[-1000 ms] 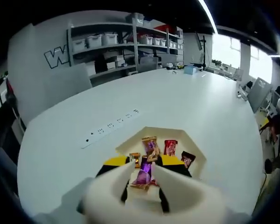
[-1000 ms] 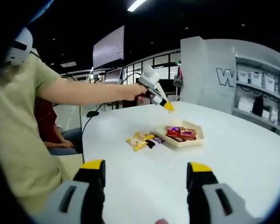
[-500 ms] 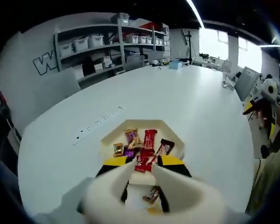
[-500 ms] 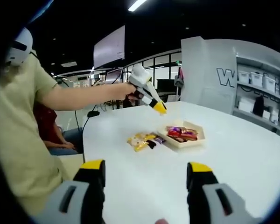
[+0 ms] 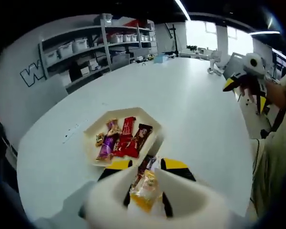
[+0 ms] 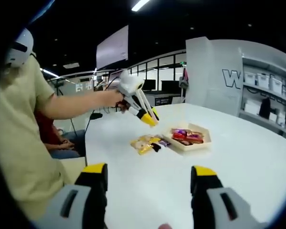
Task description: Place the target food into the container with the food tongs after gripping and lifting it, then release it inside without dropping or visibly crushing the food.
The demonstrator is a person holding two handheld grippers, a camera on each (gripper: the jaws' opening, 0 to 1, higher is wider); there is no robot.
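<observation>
Snack packs (image 6: 146, 142) lie beside tray (image 6: 200, 142), mid-tabletop; left gripper (image 6: 148, 117) hovers above w/ jaws spread to grab; right gripper (image 6: 148, 183) spread, idle.

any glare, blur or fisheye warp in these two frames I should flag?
Left gripper view: bright windows blow out at top right; shelving bows with the fisheye; the tray and its wrapped snacks are sharp, the own tongs soft up close. Right gripper view: ceiling strip light flares; the left tongs look slightly smeared; loose snack pile is readable; the table curves near the rim.
</observation>
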